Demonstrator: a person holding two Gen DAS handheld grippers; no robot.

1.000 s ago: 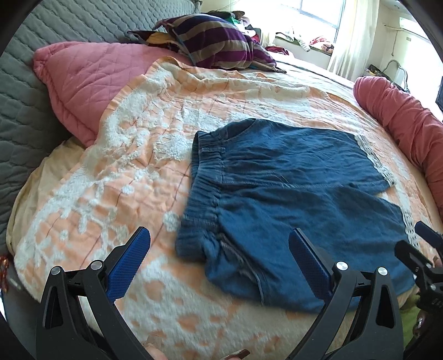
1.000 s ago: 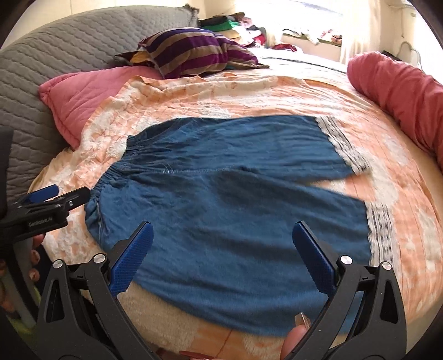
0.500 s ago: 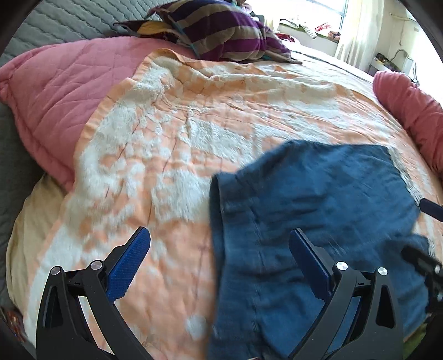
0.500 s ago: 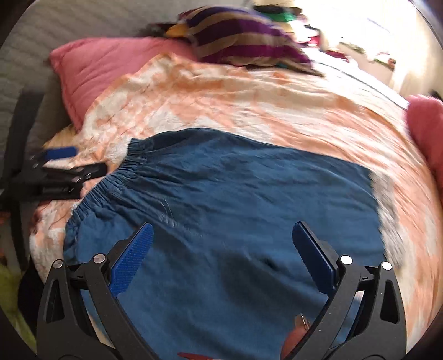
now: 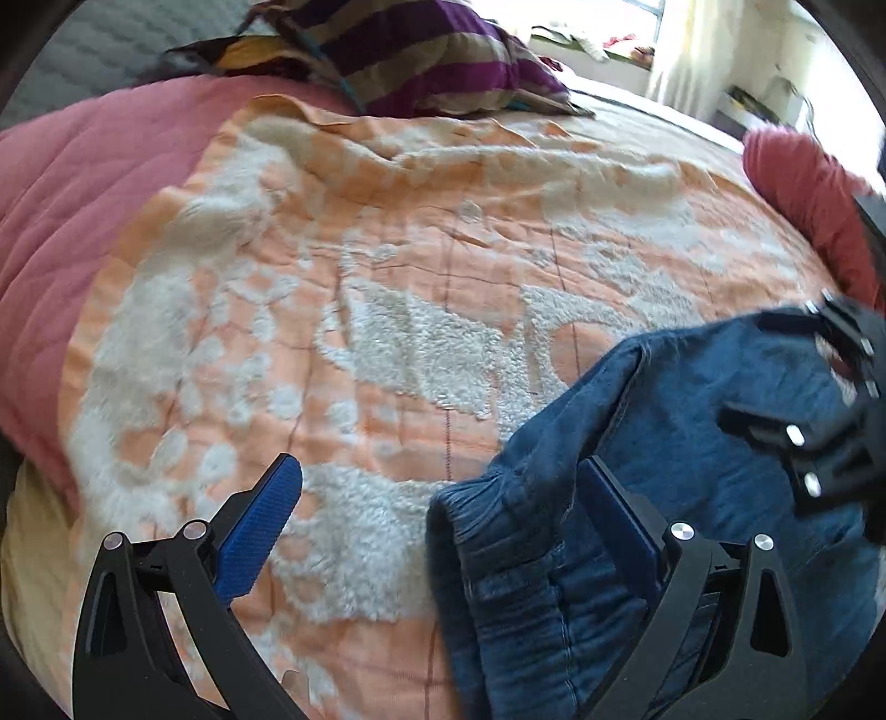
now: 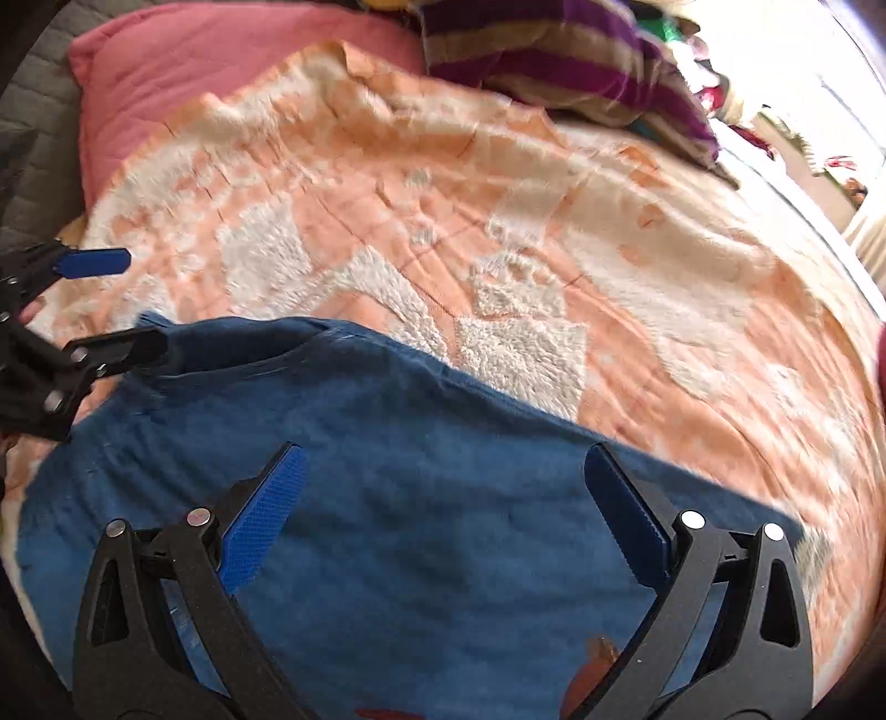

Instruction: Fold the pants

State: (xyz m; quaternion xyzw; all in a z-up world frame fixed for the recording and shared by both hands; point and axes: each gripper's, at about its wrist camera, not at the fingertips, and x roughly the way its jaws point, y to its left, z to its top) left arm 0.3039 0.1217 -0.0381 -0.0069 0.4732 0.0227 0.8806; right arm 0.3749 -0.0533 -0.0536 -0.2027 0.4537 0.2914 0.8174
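Blue denim pants (image 6: 421,498) lie flat on the orange and white blanket (image 6: 498,232). My right gripper (image 6: 443,515) hovers open just over the middle of the fabric, nothing between its fingers. My left gripper (image 5: 443,515) is open at the elastic waistband (image 5: 498,559), with its right finger (image 5: 614,515) over the denim and its left finger (image 5: 260,520) over bare blanket. In the right wrist view the left gripper (image 6: 105,304) stands at the waistband's far corner, one finger touching the cloth. The right gripper (image 5: 819,437) shows at the left view's right edge.
A pink quilted pillow (image 5: 72,221) lies at the left, with a purple striped cushion (image 5: 421,55) behind the blanket. A red bolster (image 5: 803,188) lines the right side. The grey quilted headboard (image 5: 83,50) is at the far left, and a bright window (image 6: 830,83) far right.
Both grippers have moved forward and down, close over the pants. The left one now sits at the waistband's far corner. Both stay open; the pants still lie flat.
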